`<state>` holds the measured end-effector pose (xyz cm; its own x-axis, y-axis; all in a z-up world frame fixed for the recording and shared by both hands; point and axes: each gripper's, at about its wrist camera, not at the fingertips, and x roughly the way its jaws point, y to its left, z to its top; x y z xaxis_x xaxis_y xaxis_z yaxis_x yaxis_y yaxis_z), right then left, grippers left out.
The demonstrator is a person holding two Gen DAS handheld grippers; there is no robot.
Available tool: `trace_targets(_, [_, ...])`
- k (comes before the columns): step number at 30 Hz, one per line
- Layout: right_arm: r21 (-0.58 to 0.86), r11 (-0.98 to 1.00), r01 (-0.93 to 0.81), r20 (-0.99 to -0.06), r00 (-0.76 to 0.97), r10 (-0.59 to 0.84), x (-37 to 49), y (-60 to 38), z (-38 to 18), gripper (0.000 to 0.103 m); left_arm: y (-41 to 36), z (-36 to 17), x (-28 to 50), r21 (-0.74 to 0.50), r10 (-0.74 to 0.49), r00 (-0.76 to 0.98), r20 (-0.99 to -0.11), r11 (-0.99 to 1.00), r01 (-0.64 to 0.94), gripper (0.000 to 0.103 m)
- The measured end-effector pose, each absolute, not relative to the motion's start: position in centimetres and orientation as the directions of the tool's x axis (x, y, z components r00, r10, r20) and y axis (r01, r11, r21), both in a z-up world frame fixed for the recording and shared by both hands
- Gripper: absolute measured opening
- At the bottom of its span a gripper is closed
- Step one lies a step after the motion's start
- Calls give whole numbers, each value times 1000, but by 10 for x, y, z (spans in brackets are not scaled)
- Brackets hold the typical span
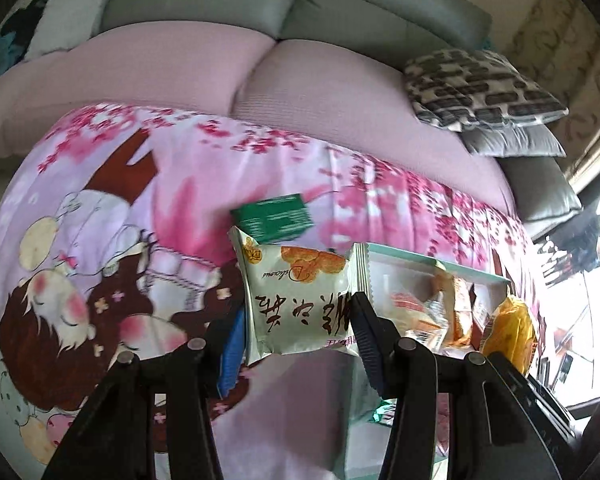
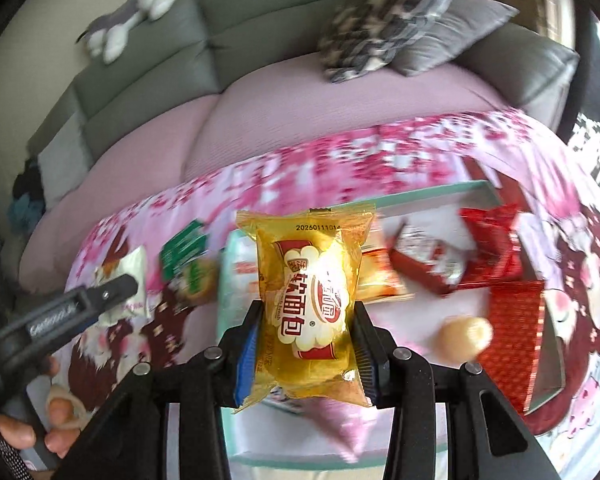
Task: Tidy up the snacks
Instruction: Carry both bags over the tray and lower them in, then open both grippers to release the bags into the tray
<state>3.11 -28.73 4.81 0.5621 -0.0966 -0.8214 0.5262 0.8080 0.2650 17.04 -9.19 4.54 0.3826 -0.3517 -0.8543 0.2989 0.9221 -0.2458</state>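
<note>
Red packets (image 2: 488, 256) in box (image 2: 432, 196) motion-blurred; green packet (image 1: 274, 218) half hidden.

Bright daylight glares from the right; fisheye edges warp, background motion-blurred.

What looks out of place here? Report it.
The green packet lies alone on the floral cloth, outside the tray. A loose round yellow treat sits among wrapped snacks. Nothing looks spilled or torn.

A white snack packet (image 1: 298, 300), a golden-yellow bread packet (image 2: 312, 304), pink blossom-print cloth (image 1: 140, 184), grey sofa (image 1: 300, 4).
</note>
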Motion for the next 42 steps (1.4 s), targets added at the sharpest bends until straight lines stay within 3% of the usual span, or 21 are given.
trace_targets(19, [268,740,617,-838,528,-136,16,-342,24,44,-198,10,202,-242,-393,269,-879,855,458,52])
trace_targets(21, [266,739,619,-841,523,-135,15,-344,21,44,-204,6,197,-235,-390,262,-883,850,472,49])
trace_targets(22, [266,738,621,-842,522,-135,15,-344,21,44,-206,4,195,-238,-389,250,-886,847,476,40])
trace_targets(36, [242,718,652,-877,464,-125,14,-353,0,45,-209,-18,182,-185,-322,228,-919,862,472,40])
trace_targets(39, [243,717,654,-877,464,-126,14,-353,-1,46,-206,-13,181,-195,-331,231,-915,863,466,41])
trace_targets(42, [236,721,651,-878,461,-130,14,-352,1,52,-202,-2,177,-191,-339,255,-906,863,468,53])
